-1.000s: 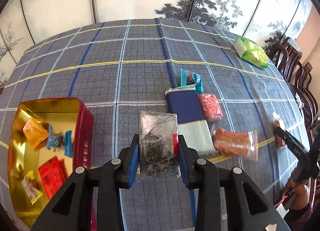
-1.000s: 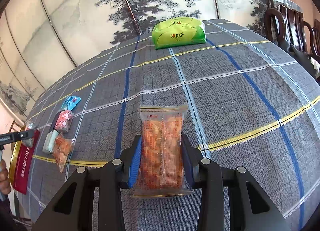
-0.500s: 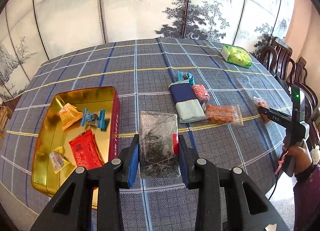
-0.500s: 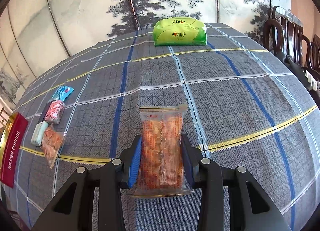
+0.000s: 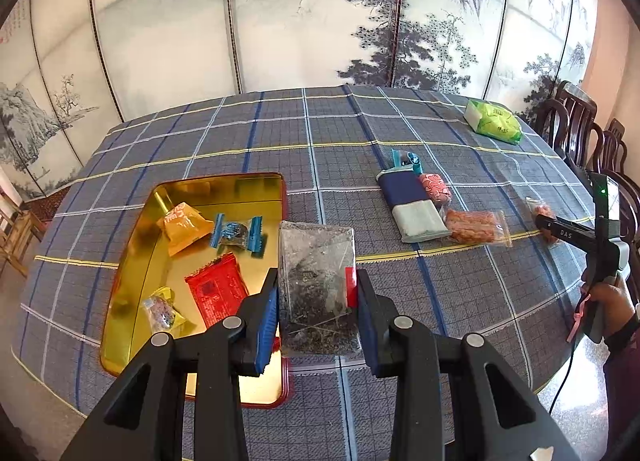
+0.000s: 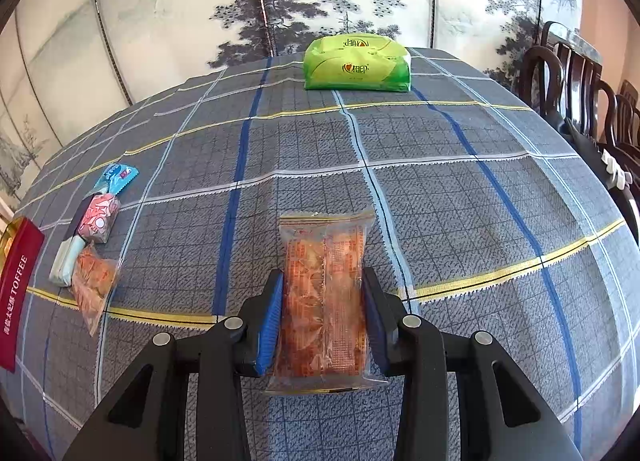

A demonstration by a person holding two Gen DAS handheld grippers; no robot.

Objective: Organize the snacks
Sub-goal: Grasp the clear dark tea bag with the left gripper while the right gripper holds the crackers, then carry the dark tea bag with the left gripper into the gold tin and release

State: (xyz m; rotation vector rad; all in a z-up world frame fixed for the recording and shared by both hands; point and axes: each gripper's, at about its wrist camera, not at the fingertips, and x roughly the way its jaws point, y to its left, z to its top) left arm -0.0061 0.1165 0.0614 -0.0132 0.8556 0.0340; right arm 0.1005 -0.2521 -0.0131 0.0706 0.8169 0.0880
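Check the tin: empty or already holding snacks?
Holding snacks. The open tin has four wrapped pieces on its gold floor: orange, blue, red, yellow.

Black tongs (image 5: 316, 313), blue-padded fingers (image 6: 269, 321), silver screws, dark sleeve.

- The right hand-held gripper (image 6: 323, 319) is clamped on a clear orange snack packet (image 6: 325, 301), blue pads against both long sides.
- Green tissue pack (image 6: 357, 63) sits at the tabletop's (image 6: 460, 197) far edge.
- Near the left edge lie a blue candy wrapper (image 6: 116, 177), a pink sweet (image 6: 99, 217), a pale green pack (image 6: 66, 263) and another orange packet (image 6: 94, 287), just beside a red toffee tin (image 6: 18, 285).
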